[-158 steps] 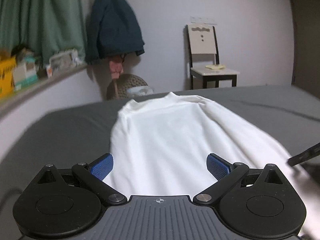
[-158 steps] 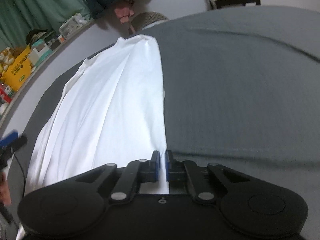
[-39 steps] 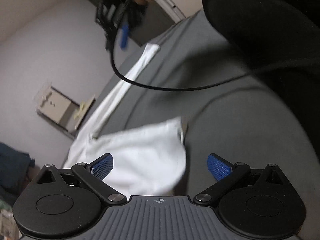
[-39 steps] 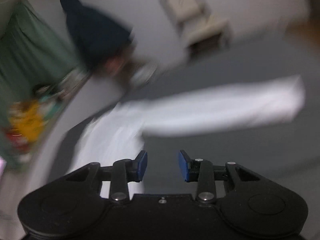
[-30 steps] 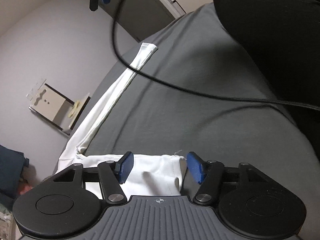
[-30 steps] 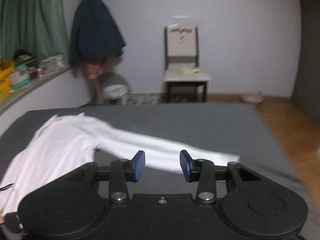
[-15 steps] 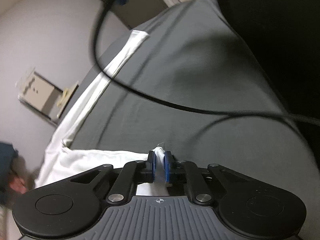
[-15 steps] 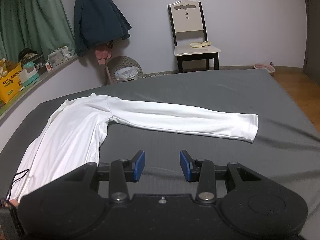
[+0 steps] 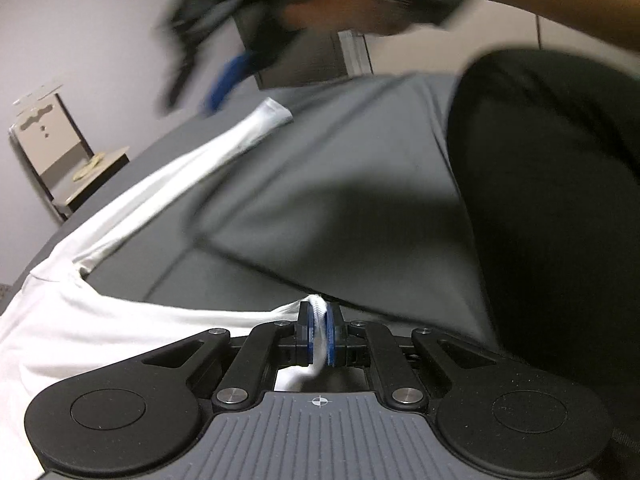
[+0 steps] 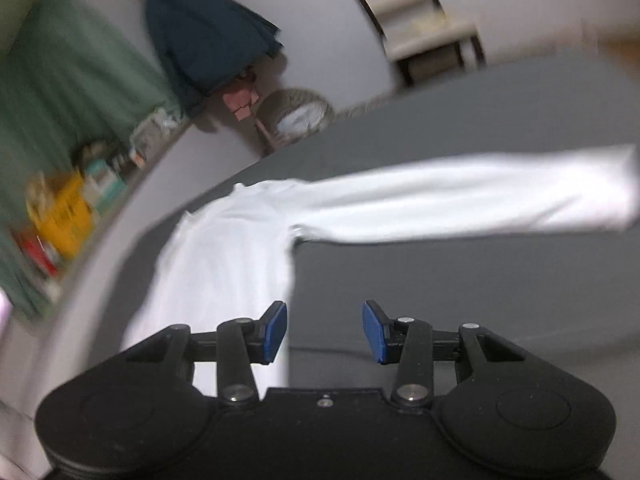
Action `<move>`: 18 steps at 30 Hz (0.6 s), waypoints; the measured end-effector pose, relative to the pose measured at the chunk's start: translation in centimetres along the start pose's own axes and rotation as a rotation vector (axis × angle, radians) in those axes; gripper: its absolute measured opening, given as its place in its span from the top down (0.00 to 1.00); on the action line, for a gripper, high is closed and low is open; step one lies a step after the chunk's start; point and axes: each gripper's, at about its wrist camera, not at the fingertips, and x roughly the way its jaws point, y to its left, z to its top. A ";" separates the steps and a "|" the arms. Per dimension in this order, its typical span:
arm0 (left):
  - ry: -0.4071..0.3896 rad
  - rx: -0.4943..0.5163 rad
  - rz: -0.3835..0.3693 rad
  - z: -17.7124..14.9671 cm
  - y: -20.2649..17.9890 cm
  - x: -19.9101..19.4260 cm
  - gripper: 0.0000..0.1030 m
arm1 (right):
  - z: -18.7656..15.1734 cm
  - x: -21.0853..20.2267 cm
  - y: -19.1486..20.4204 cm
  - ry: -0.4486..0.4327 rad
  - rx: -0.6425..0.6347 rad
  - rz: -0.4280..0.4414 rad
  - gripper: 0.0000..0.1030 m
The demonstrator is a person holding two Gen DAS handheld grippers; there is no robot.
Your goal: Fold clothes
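A white long-sleeved shirt lies on a grey bed, one sleeve stretched out to the right. In the left wrist view the shirt fills the lower left, its sleeve running up and away. My left gripper is shut on a corner of the shirt's hem, with white cloth pinched between the blue pads. My right gripper is open above the grey cover, just right of the shirt's side edge, holding nothing. It shows blurred at the top of the left wrist view as the right gripper in a hand.
The person's dark clothing fills the right of the left wrist view. A chair stands by the far wall, a dark jacket hangs beside green curtains, and a ledge with boxes runs along the bed's left.
My left gripper closed on the shirt's hem corner and keeps hold of it. My right gripper stayed open and swung down and left toward the shirt's body.
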 end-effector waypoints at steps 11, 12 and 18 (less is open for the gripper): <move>0.001 -0.035 -0.001 -1.6 0.5 -1.5 0.95 | 2.2 16.6 -6.6 -0.182 0.593 0.147 0.56; -0.007 -0.041 0.000 -1.5 0.6 -1.6 0.95 | 2.4 16.9 -7.0 -0.206 0.603 0.173 0.56; -0.048 -0.090 -0.005 0.0 1.3 -1.7 0.95 | 2.8 16.6 -8.8 -0.300 0.654 0.139 0.81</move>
